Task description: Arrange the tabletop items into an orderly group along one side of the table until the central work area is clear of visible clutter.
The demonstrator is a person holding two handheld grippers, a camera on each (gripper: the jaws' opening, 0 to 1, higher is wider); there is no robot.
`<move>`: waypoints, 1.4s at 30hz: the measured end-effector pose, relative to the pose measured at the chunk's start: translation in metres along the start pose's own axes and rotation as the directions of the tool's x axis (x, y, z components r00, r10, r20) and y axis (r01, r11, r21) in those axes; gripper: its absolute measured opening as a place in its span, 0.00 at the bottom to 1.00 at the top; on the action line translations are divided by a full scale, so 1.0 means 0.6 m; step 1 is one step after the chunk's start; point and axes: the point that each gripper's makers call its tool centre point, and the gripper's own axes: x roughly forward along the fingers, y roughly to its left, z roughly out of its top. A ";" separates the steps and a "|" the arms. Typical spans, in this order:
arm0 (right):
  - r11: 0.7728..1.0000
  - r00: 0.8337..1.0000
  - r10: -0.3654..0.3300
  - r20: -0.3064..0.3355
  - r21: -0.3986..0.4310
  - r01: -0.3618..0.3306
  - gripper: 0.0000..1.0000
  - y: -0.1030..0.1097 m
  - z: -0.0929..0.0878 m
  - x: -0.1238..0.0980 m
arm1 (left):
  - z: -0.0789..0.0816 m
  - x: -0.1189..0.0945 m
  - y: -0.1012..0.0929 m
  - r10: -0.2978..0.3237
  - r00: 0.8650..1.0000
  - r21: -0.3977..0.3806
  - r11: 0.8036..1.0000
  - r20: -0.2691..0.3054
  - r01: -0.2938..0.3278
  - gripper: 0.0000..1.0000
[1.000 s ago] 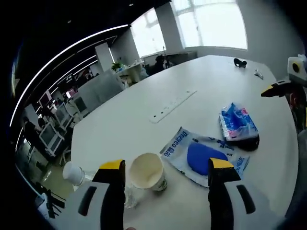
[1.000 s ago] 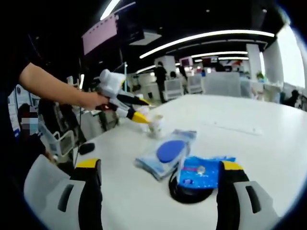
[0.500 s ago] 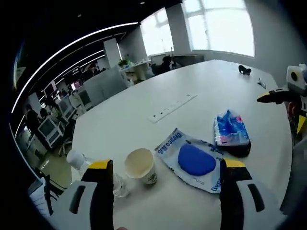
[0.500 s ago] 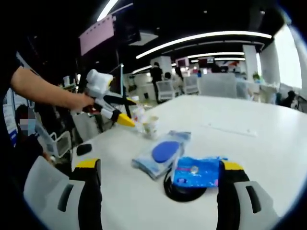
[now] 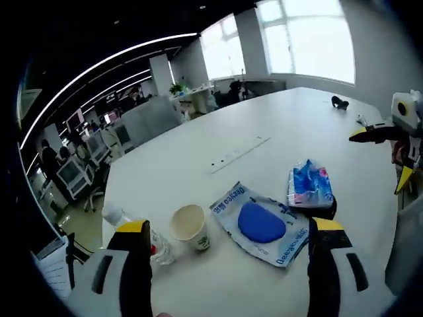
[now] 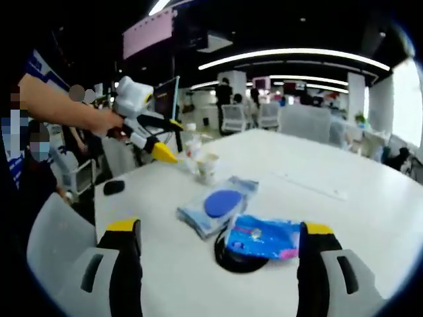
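Open-plan office. Large white rounded meeting table (image 5: 277, 139) with a flush white power-socket strip (image 5: 240, 154) set into its top. Long linear ceiling light strips (image 6: 297, 55) run across a dark ceiling. Left side of the left gripper view: rows of desks with computer monitors (image 5: 69, 173) and grey partition panels (image 5: 149, 119). Upper right there: big bright windows (image 5: 310, 39). In the right gripper view, white office chairs (image 6: 234, 117) stand beyond the table, a person stands (image 6: 223, 99) in the background, and a pink-lit wall screen (image 6: 147, 33) hangs upper left.
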 end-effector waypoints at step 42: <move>0.986 0.986 -0.125 -0.112 -0.125 0.111 0.69 -0.088 0.010 -0.067 | 0.014 -0.032 -0.078 -0.040 0.998 0.084 0.996 0.040 0.037 0.93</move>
